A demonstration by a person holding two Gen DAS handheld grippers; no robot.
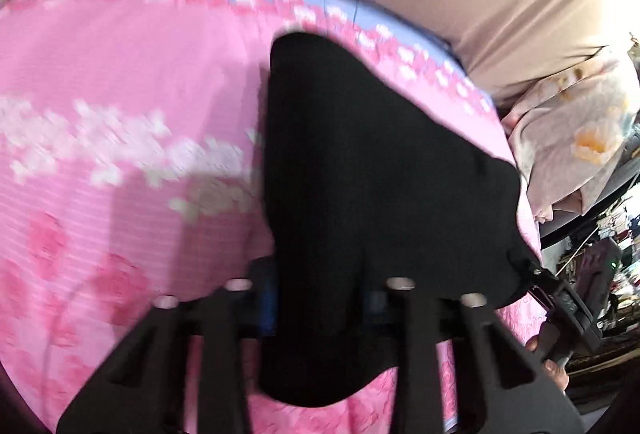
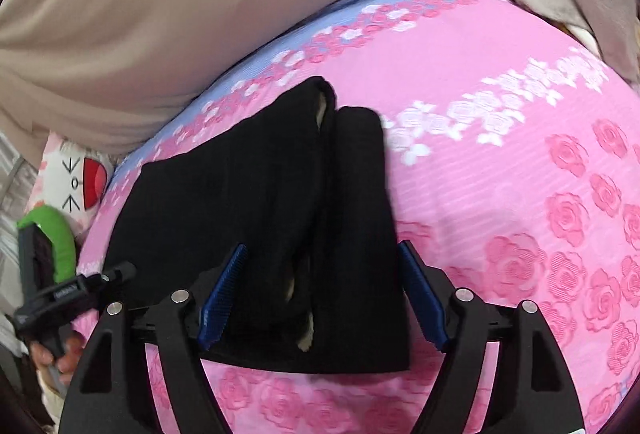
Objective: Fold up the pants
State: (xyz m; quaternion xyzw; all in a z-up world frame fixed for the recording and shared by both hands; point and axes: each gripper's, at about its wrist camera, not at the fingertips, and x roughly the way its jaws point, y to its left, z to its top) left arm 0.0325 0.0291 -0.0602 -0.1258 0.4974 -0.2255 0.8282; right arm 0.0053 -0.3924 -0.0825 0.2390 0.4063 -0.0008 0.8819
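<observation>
Across the left wrist view, the black pants (image 1: pixel 360 193) lie on the pink floral bedspread (image 1: pixel 120 73), draped over the left gripper (image 1: pixel 320 314); cloth hides its fingertips, so whether the jaws pinch it cannot be told. Right wrist view: the right gripper (image 2: pixel 322 290) stands spread, blue pads (image 2: pixel 224 294) flanking the near end of the pants, one layer lapped over another, without pressing. Advice: seat both layers deep between the pads before closing, keeping edges aligned.
</observation>
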